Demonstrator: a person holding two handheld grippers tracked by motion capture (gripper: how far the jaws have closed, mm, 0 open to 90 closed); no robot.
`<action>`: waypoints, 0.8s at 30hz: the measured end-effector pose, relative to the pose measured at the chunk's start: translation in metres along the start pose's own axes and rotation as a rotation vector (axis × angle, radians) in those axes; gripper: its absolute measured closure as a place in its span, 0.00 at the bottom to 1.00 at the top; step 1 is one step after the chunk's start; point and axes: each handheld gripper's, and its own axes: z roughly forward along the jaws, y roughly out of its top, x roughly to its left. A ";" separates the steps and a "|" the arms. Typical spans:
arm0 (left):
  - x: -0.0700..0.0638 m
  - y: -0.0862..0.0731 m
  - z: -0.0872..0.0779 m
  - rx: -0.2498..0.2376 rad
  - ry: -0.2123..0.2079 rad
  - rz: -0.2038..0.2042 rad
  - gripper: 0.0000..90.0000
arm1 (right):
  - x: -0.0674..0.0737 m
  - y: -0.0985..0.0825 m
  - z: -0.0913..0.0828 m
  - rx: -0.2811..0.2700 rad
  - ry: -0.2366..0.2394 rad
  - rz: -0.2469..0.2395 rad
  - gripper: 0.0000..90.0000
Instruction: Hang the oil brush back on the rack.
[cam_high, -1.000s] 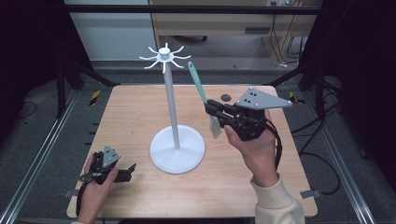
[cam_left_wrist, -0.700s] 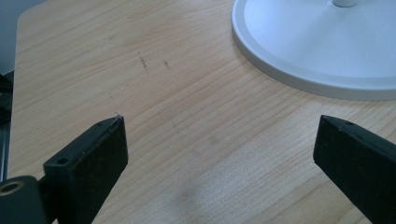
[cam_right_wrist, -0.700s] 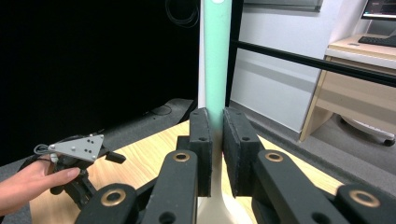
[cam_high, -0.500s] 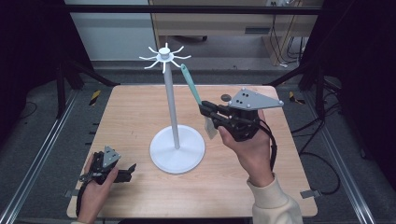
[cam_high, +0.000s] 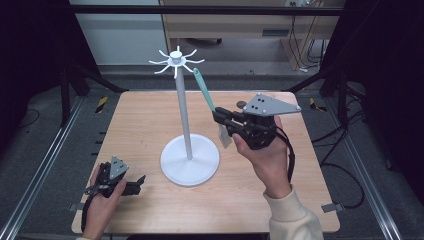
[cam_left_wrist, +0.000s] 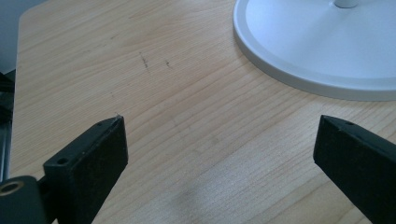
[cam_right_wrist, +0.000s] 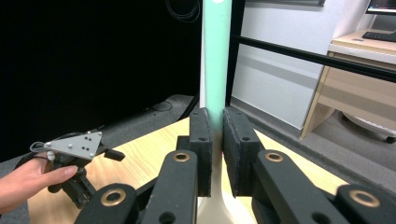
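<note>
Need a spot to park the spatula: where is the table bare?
Bare wood lies left of the stand's base up to the table's far left corner, and along the near right edge. It is crowded between the pole and the right tool.

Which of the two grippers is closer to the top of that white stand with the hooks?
The right. The right gripper holds a green spatula up beside the hooks; the left gripper rests low on the table by the stand's base.

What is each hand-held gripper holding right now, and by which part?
The right hand-held gripper clamps the mint-green spatula on its handle, just above the pale blade. The left hand-held gripper is open and holds nothing.
</note>
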 end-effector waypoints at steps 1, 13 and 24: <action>0.000 0.000 0.000 -0.001 0.000 0.000 0.03 | -0.001 0.000 0.000 0.003 -0.002 -0.001 0.92; 0.000 0.000 0.000 0.000 -0.003 0.000 0.03 | -0.001 -0.001 0.006 0.014 0.008 0.005 0.92; -0.001 0.000 0.001 0.004 -0.003 0.004 0.03 | -0.003 -0.001 0.015 0.017 0.023 0.016 0.92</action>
